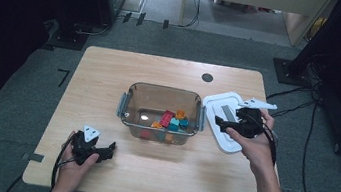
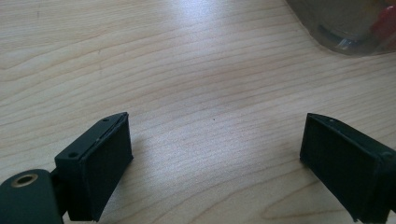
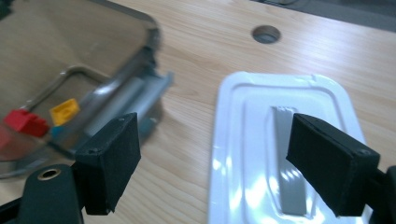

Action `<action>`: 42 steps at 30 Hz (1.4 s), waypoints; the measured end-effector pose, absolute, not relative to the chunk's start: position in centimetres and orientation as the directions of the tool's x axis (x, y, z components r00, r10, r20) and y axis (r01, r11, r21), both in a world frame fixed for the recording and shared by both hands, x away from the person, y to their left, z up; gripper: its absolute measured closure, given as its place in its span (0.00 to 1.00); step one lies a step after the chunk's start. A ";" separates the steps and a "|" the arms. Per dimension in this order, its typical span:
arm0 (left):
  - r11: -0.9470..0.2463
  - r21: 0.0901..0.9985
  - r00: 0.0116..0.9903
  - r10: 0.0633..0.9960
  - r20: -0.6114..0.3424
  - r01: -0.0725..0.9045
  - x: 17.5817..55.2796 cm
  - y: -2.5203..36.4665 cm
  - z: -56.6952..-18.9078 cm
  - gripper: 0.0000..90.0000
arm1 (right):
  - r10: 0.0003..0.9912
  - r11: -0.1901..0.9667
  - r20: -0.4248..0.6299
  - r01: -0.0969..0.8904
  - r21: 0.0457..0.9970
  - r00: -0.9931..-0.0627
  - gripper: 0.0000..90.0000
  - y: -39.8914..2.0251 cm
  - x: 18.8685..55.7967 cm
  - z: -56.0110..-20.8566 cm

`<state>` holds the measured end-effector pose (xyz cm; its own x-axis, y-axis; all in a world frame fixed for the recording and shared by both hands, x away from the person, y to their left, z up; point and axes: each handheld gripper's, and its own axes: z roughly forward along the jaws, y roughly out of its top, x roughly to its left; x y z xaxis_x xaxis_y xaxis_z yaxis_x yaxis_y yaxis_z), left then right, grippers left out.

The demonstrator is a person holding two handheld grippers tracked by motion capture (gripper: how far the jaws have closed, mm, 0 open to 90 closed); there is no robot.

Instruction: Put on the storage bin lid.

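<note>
tools both gape, unladen: right tool (image 1: 229, 126) over white lid (image 1: 219, 104) beside bin (image 1: 131, 89); left tool (image 1: 109, 149) on bare table (image 1: 112, 67).

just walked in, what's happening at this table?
A person is working with a handheld gripper in each hand around a clear container holding coloured toy bricks. The container is open; its white lid lies flat on the table to its right. The right gripper is over the lid, jaws apart with nothing between them. The left gripper sits on the table in front of the container, open and empty.
</note>
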<state>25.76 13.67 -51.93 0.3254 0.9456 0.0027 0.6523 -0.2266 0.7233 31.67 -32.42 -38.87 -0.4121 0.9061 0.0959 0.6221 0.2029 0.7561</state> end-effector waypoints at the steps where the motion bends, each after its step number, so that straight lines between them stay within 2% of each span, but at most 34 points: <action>1: -0.226 0.724 0.326 0.946 0.002 0.652 25.7 13.7 -51.9 0.10 | 0.913 0.187 0.104 0.632 0.752 -0.394 0.19 -33.1 31.8 -39.2; 10: -0.225 0.724 0.327 0.945 0.000 0.652 25.7 13.7 -51.9 0.10 | 0.938 0.142 0.116 0.666 0.732 -0.327 0.33 -35.7 33.1 -41.8; 12: -0.227 0.723 0.327 0.945 0.001 0.652 25.8 13.7 -51.9 0.10 | 0.947 0.123 0.120 0.681 0.722 -0.298 0.38 -36.1 33.6 -42.6; 15: -0.228 0.723 0.327 0.945 0.002 0.652 25.8 13.6 -51.9 0.10 | 0.962 0.138 0.067 0.684 0.716 -0.264 0.47 -36.4 34.3 -43.8; 19: -0.228 0.723 0.328 0.945 0.002 0.652 25.8 13.6 -51.9 0.10 | 0.960 0.146 0.067 0.687 0.712 -0.273 0.58 -36.9 35.6 -45.6; 26: -0.227 0.723 0.327 0.945 0.002 0.652 25.8 13.6 -51.9 0.10 | 0.971 0.093 0.097 0.721 0.687 -0.218 0.60 -37.7 37.6 -48.9; 29: -0.228 0.723 0.328 0.945 0.002 0.652 25.8 13.6 -51.9 0.10 | 0.970 0.098 0.098 0.726 0.681 -0.223 0.60 -37.5 38.1 -50.0; 39: -0.225 0.725 0.326 0.945 0.000 0.651 25.9 13.6 -51.9 0.10 | 0.973 0.133 0.039 0.687 0.714 -0.228 0.63 -37.1 38.7 -50.6; 42: -0.227 0.724 0.327 0.945 0.002 0.652 25.9 13.6 -51.9 0.10 | 0.973 0.132 0.039 0.690 0.712 -0.227 0.69 -37.1 38.7 -50.6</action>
